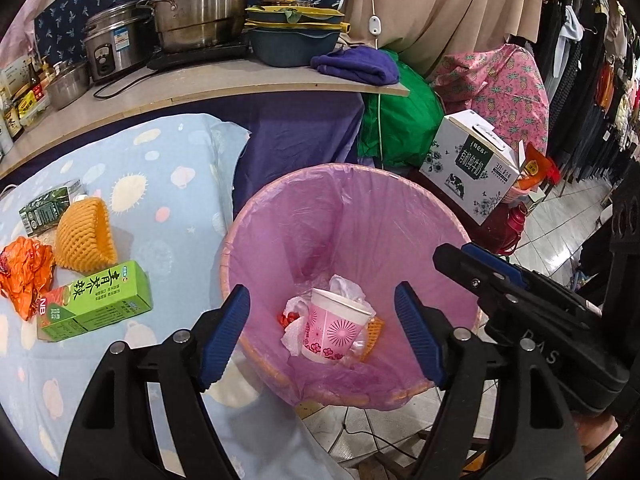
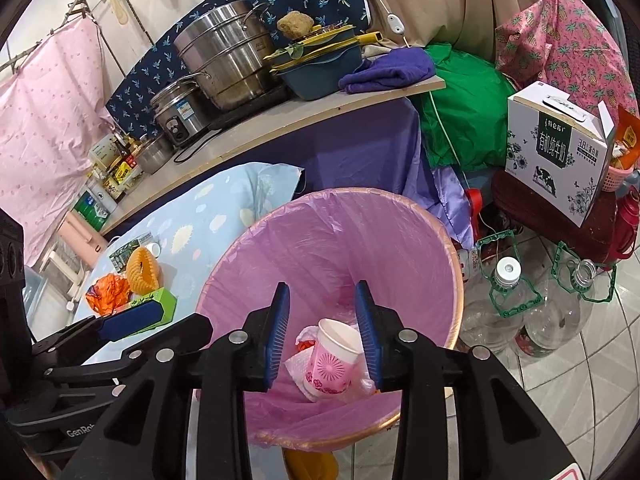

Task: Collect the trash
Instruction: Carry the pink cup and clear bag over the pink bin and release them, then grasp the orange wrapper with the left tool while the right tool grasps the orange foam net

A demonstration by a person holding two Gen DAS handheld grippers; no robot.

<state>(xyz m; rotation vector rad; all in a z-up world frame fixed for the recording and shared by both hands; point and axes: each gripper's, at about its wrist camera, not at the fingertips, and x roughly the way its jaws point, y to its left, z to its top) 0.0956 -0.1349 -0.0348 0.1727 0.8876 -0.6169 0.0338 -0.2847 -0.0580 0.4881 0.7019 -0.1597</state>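
Bin mouth (image 1: 348, 216) open and unobstructed at centre, paper cup (image 1: 336, 330) low inside, table (image 1: 168, 184) trash crowding 9 o'clock, milk carton box (image 1: 476, 164) blocking 2 o'clock

Left wrist view: we look steeply down, close over the pink-lined round waste bin (image 1: 352, 264) at frame centre. Right wrist view: we look down likewise, near the bin (image 2: 332, 264). Shared: bin, pale blue patterned tablecloth (image 1: 120, 184) at left, steel pots upper left.
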